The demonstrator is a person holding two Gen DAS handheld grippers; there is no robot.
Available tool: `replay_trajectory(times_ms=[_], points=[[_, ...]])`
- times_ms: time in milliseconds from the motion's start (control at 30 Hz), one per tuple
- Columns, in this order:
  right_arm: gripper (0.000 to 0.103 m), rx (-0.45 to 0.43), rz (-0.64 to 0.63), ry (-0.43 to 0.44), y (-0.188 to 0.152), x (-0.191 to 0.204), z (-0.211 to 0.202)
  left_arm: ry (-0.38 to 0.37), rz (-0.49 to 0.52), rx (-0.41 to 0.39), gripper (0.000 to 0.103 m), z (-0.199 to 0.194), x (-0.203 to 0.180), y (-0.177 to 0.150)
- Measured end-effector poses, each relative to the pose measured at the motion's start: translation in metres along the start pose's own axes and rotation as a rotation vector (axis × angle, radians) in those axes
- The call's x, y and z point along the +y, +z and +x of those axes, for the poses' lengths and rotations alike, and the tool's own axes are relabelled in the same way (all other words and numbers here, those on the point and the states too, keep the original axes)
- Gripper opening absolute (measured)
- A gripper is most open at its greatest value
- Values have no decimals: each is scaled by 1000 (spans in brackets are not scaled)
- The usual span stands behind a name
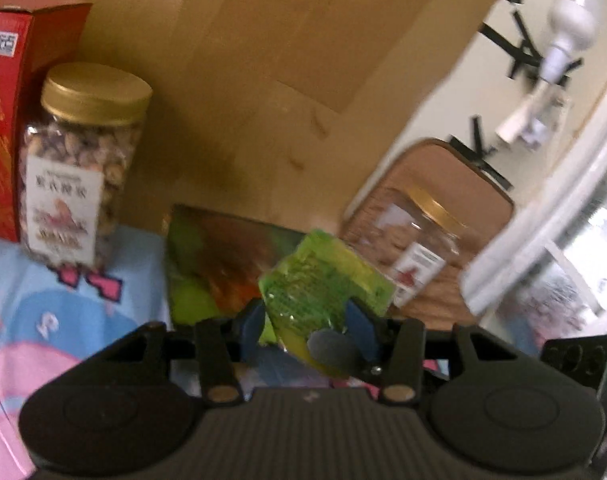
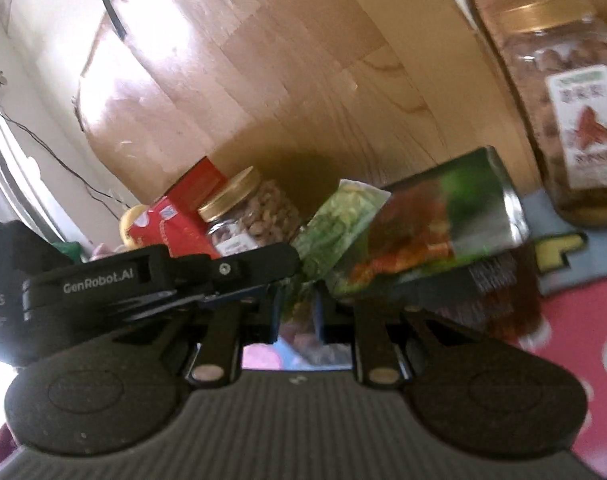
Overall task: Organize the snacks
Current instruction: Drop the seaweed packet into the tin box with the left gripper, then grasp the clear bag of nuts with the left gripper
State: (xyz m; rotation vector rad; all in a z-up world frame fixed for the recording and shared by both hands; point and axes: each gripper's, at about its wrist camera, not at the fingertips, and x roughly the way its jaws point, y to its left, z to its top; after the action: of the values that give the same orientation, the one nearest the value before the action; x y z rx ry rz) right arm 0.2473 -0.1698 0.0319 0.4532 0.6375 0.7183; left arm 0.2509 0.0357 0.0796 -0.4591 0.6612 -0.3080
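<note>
Your left gripper point(image 1: 303, 326) is clamped on the small crinkly green snack packet point(image 1: 323, 280), held at centre frame above the pastel patterned cloth point(image 1: 63, 312). Just behind it lies a larger glossy green-and-orange snack bag point(image 1: 215, 256). At left stands a gold-lidded clear plastic nut jar point(image 1: 75, 164) against a red cardboard box point(image 1: 3, 120); a second such jar point(image 1: 419, 240) is right of centre. Your right gripper point(image 2: 299, 308) looks nearly closed low in its frame; I can't tell if it holds anything.
</note>
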Motion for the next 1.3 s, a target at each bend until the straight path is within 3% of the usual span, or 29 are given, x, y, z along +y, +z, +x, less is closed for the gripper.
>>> replay_trajectory(times_ms=[133,267,367,467,600,733,900,933,967,1000,1133,1300], points=[[32,-23,-61,-79,-2,3,16,44,3,-12,49,9,6,1],[41,-75,-96,-99,-11,5,4,49,37,-44,54,1,8,-3],[41,-103,-113,-101,-16,8,-13,24,53,-54,54,-12,6,-9],[51,-107,-94,-84,-27,9,-30,-6,83,-57,54,-33,4,-24],[52,-41,-30,-54,-50,-1,-36,-20,56,-47,54,-58,22,-48],[53,35,50,-65,-62,-16,-27,14,-54,4,54,-66,57,-68],[52,138,68,-64,-71,-15,-3,-23,-110,26,51,-64,66,-76],[44,135,57,-53,-73,-12,-2,-14,-98,29,51,-62,64,-77],[25,171,34,-59,-75,-6,2,-7,-85,32,51,-60,62,-77],[25,173,21,-77,-76,-3,1,-3,-76,36,51,-59,60,-77],[22,146,29,-116,-78,-5,-14,4,-59,46,54,-56,55,-80],[21,57,156,-129,-91,-34,-59,7,-11,69,69,-46,37,-81]])
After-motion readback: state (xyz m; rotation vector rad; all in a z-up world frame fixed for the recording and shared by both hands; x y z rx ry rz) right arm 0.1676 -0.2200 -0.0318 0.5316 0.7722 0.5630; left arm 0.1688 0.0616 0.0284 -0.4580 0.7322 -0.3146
